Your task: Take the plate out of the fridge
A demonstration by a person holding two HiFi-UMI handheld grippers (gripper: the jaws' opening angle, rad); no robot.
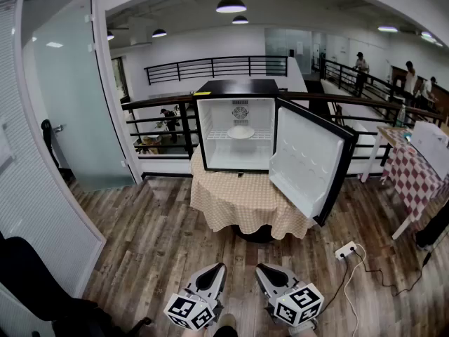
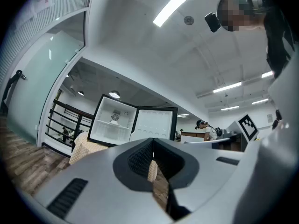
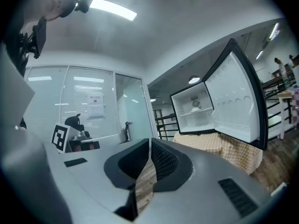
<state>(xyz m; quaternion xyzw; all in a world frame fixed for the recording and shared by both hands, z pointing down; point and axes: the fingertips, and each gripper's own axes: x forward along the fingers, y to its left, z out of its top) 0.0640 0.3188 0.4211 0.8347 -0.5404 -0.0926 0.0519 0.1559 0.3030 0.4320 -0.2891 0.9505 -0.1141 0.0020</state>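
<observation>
A small black fridge [image 1: 238,86] stands on a table draped in a checked cloth [image 1: 242,202], its door [image 1: 309,160] swung wide to the right. A white plate [image 1: 240,133] rests on the wire shelf inside; the plate [image 2: 114,118] shows small in the left gripper view, and the plate [image 3: 196,109] in the right gripper view. My left gripper [image 1: 217,269] and right gripper [image 1: 262,270] hover low, side by side, well short of the table. Both are shut, jaws meeting at their tips, with nothing held: left gripper [image 2: 153,141], right gripper [image 3: 149,141].
A frosted glass door [image 1: 70,90] and curved white wall stand at left. A black railing [image 1: 161,121] runs behind the fridge. A red-checked table [image 1: 414,174] is at right, with a white power strip [image 1: 347,250] and cable on the wooden floor. People stand far back.
</observation>
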